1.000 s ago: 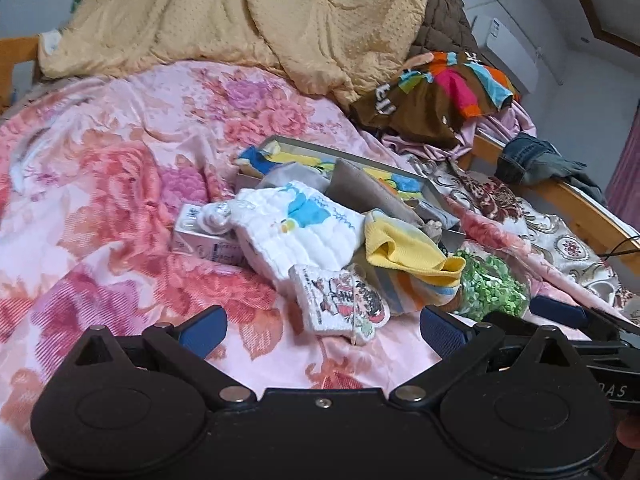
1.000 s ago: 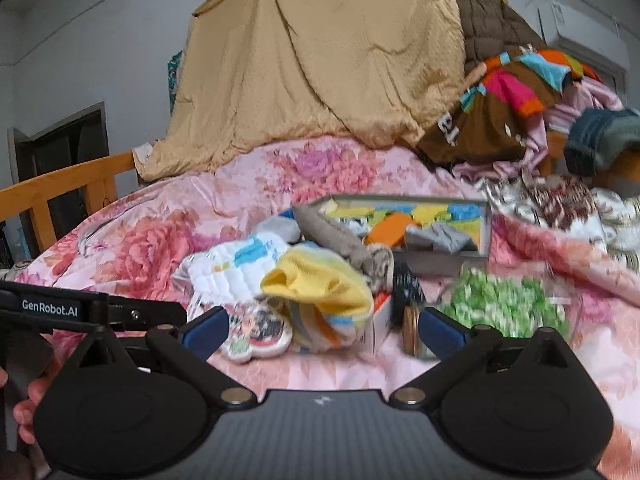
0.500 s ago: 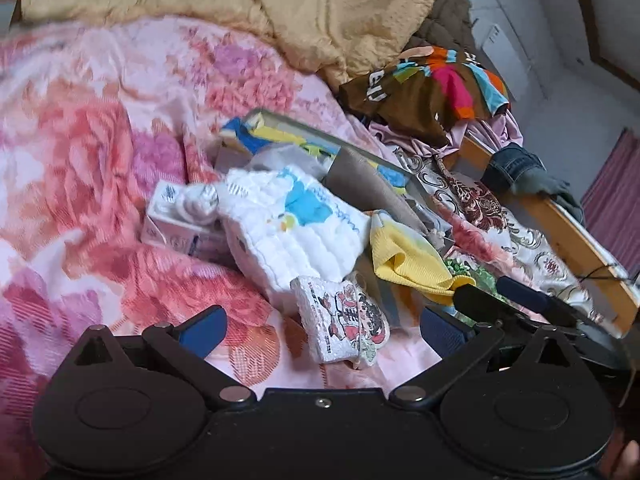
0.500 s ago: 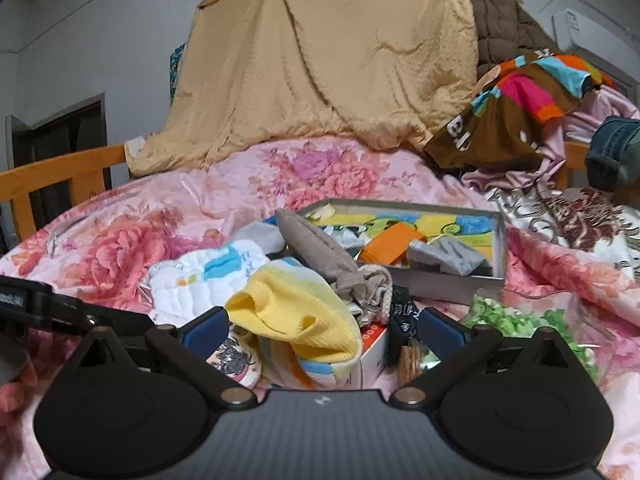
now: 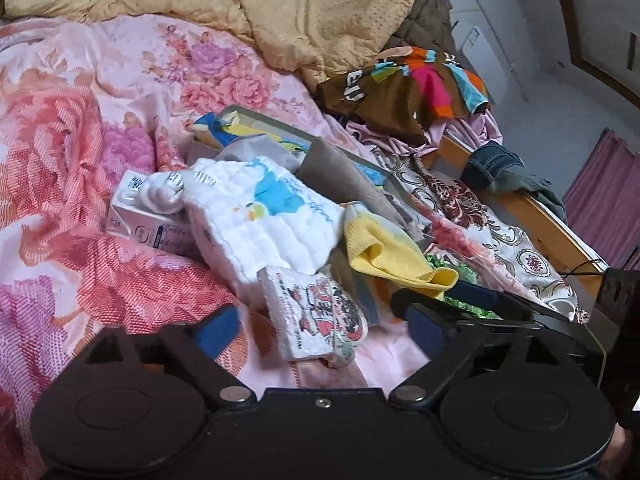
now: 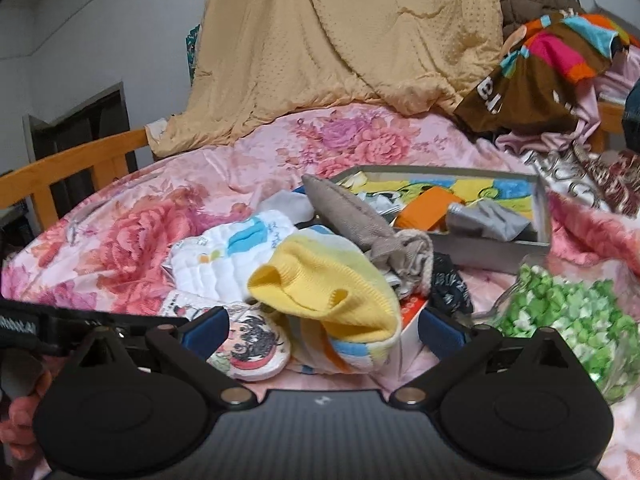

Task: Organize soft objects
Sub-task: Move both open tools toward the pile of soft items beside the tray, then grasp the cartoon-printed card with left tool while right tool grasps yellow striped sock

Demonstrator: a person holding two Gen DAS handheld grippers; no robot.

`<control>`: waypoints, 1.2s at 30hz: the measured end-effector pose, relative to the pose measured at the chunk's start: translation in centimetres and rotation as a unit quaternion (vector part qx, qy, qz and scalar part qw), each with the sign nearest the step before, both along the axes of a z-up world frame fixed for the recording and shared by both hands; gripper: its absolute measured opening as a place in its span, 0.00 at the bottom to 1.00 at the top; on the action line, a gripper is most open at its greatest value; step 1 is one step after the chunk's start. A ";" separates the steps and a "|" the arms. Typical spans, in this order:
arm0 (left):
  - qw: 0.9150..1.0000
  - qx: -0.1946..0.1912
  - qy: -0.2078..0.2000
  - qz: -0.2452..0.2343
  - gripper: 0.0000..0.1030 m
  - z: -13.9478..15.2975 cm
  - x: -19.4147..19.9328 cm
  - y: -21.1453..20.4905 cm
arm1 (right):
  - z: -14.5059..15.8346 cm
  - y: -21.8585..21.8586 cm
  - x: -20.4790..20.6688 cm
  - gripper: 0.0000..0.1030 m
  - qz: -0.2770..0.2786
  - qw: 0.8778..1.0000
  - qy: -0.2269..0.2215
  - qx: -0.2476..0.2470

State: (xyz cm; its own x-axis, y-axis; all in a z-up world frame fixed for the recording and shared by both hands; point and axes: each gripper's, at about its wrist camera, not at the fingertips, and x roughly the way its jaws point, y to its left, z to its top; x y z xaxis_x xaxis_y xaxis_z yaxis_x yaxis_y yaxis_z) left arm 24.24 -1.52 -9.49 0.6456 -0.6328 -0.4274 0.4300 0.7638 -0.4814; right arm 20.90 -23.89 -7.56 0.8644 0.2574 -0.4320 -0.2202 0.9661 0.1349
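Left gripper (image 5: pixel 322 330): fingers apart, just been closing, cartoon cloth (image 5: pixel 320 314) between them (untouched). Right gripper (image 6: pixel 324 330): fingers apart around yellow sock (image 6: pixel 324 288) on bed (image 6: pixel 120 232).

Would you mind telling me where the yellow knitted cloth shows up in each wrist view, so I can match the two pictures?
Left wrist view: the yellow knitted cloth lies right of centre, just beyond the right finger, beside the white quilted cloth.
Right wrist view: the yellow knitted cloth sits at centre, between the open fingers and just ahead of them.
Shared landmark: the grey tray behind the pile on the bed.
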 end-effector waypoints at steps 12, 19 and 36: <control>1.000 0.004 0.001 0.008 0.41 -0.1 0.1 0.2 | 0.1 -0.9 0.0 0.71 0.005 0.999 -0.001 0.036; 1.000 0.006 0.007 0.014 0.20 0.0 0.1 0.4 | 0.1 -0.4 -0.1 0.57 0.016 0.999 -0.005 0.030; 0.999 -0.002 0.036 0.005 0.18 -0.5 0.7 -1.0 | -0.6 -0.5 0.5 0.23 -0.012 0.999 0.013 0.033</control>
State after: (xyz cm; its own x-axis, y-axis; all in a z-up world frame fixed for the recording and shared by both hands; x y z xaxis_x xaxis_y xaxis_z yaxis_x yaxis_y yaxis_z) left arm 24.91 -2.53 -9.94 0.6189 -0.6288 -0.4707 0.3866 0.7655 -0.5143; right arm 21.42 -24.37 -8.17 0.8592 0.2655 -0.4373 -0.1924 0.9597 0.2048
